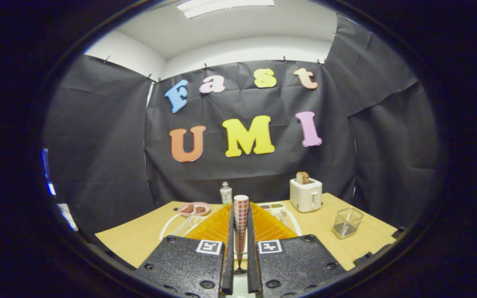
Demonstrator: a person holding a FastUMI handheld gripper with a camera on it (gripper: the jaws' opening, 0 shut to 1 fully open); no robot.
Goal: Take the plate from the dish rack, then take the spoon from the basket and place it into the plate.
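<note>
The spoon [240, 219] stands upright between the 2 fingers [230, 248], which pinch it from both sides. Its red-and-white checked end rises above the fingertips, and its dark lower end shows in the narrow gap between the fingers, near their base. The gripper [240, 231] is held above the near part of the worktop [139, 236], pointing toward the back wall.

Just beyond the fingers and partly hidden by them lies the white dish rack [180, 223], its curved wire edges showing on either side of the fingers. A pink plate [195, 208] sits at the far left of the rack; it carries 2 brownish pieces, and whether it rests on the rack or on the worktop just behind it I cannot tell. To the right of the fingers, a small white tray with greenish compartments [275, 207] lies near the rack's far edge.

The wire basket [347, 222] stands well apart on the right side of the worktop. Behind the spoon, near the wall, a small clear bottle [225, 193] stands upright. A white toaster [305, 194] sits at the back right with a slice of bread [302, 178] sticking out of its top.
</note>
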